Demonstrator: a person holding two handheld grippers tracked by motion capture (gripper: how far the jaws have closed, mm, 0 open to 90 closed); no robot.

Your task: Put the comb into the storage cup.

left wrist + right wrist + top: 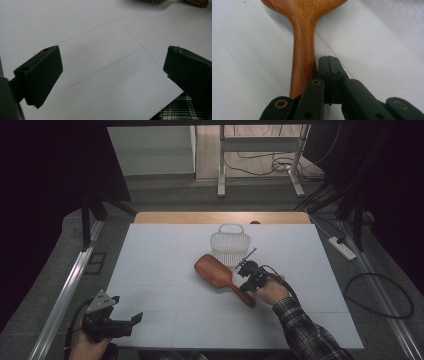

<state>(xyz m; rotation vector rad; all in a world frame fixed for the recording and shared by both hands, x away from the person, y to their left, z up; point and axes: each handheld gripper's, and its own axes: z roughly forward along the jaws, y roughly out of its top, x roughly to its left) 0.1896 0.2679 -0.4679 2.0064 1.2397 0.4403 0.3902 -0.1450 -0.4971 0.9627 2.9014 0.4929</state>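
**Right gripper pressed shut beside brush handle, left gripper spread and idle**

Right gripper (248, 272) sits mid-table, jaws pressed together w/ nothing between them; in right gripper view the closed tips (329, 65) lie against the side of the wooden handle, touching or just short of it, can't tell for sure. Not pinching the brush.

Table (160, 270): white sheet w/ faint grid lines, under both grippers. Bare surface ahead of left gripper's jaws in its own view (100, 50).

Basket (229, 246): white, slotted, upright, handle up. Just beyond right gripper, on far side of the brush head, touching or nearly so.

Hairbrush (220, 276): reddish wood, oval head, lies flat, back up. Head points away from right gripper toward basket, handle runs back alongside the shut jaws toward person's hand. In right gripper view handle (303, 55) goes straight up from beside the jaws, widening into head at top. In left gripper view brush is far ahead at top edge, bristles seen (152, 1).

Left gripper (131, 321): near table's near-left corner, well apart from brush and basket, jaws spread wide, nothing between them. Its view shows the pads (41, 75) far apart over bare sheet, plaid sleeve (180, 110) low on the right.
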